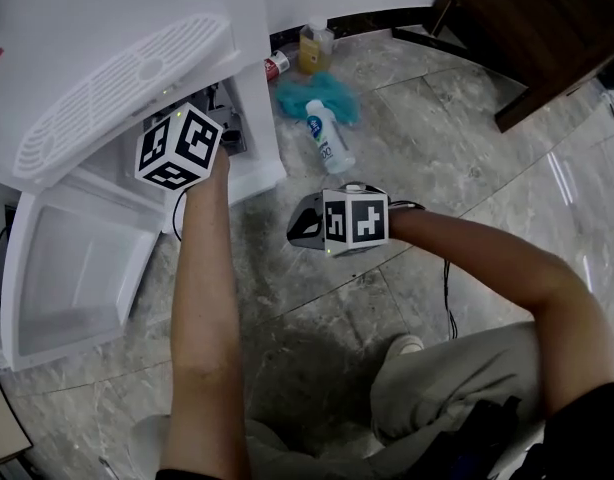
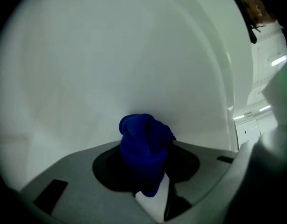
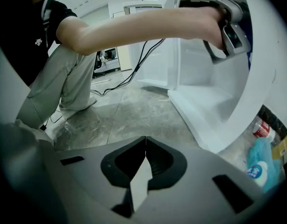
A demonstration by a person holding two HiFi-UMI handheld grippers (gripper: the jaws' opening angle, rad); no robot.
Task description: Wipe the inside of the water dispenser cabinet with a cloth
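Note:
The white water dispenser cabinet point(image 1: 259, 118) stands at the left with its door point(image 1: 77, 268) swung open toward me. My left gripper's marker cube point(image 1: 179, 146) sits at the cabinet's opening, and its jaws reach inside, hidden in the head view. In the left gripper view the left gripper point(image 2: 146, 164) is shut on a bunched blue cloth point(image 2: 142, 141), which sits close against the white inner wall point(image 2: 111, 55); whether it touches I cannot tell. My right gripper point(image 3: 144, 146) hangs over the stone floor right of the cabinet, shut with nothing between its jaws; its cube point(image 1: 355, 218) shows mid-frame.
A white grille panel point(image 1: 117, 88) lies on the dispenser's top. On the floor behind lie a teal cloth point(image 1: 322, 93), a white bottle point(image 1: 327, 136), a yellow bottle point(image 1: 314, 46) and a red can point(image 1: 277, 64). Dark wooden furniture point(image 1: 537, 28) stands far right. A cable point(image 1: 449, 298) trails by my leg.

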